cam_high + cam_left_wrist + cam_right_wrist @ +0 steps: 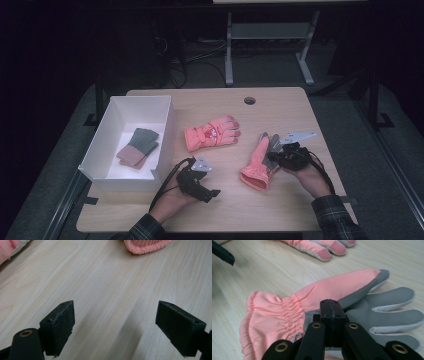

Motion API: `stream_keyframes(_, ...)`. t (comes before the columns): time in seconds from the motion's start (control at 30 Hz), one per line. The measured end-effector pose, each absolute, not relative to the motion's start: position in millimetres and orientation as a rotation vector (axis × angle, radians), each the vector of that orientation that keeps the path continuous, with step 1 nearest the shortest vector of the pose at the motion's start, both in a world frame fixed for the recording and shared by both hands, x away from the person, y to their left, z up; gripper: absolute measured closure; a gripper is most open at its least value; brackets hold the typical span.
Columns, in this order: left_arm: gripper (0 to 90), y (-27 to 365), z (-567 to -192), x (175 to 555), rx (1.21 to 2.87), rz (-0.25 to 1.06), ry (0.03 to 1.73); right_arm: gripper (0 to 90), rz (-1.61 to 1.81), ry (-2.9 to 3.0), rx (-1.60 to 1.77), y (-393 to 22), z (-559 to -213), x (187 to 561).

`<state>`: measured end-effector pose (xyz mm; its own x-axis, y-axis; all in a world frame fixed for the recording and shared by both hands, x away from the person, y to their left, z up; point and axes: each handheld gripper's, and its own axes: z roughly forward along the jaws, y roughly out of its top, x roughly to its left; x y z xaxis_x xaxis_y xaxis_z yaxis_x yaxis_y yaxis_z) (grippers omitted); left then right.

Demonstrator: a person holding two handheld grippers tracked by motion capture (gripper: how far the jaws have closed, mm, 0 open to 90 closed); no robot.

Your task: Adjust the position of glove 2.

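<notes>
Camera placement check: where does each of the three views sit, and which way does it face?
High view: above the person's side, facing forward and down on the wooden table with the white box; both forearms, left gripper and right gripper show.
Left gripper view: on the left gripper, looking along its open jaws at bare tabletop.
Right gripper view: on the right gripper, jaws closed on the palm-up pink glove.
Shared: the palm-up pink glove's cuff appears in both gripper views; the second pink glove in high and right gripper views.

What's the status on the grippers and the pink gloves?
Right gripper shut on palm-up pink glove. Left gripper open, empty. Second pink glove beside white box.
</notes>
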<state>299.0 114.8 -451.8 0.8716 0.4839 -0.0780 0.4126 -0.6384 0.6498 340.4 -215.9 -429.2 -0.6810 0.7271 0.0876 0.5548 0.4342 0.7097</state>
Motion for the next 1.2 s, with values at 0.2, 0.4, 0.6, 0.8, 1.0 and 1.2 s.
stream_keyframes(0.2,15.5,115,-452,299,2.348,0.135,0.644,90.0,1.062,2.494,1.127,-216,-441,345)
stream_keyframes(0.4,15.4,115,-453,299,2.347,0.132,0.646,90.0,1.048,2.53,1.125,-210,-447,344)
stream_keyframes(0.6,15.4,114,-453,299,2.346,0.129,0.643,90.0,1.062,2.562,1.089,-197,-447,336)
stream_keyframes(0.8,15.4,116,-453,300,2.363,0.128,0.636,90.0,1.04,2.582,1.052,-180,-445,329)
stream_keyframes(1.0,15.4,118,-452,302,2.373,0.13,0.637,90.0,1.015,2.591,1.047,-167,-443,320)
stream_keyframes(1.2,15.4,119,-452,302,2.369,0.13,0.647,90.0,1.005,2.597,1.067,-159,-442,311)
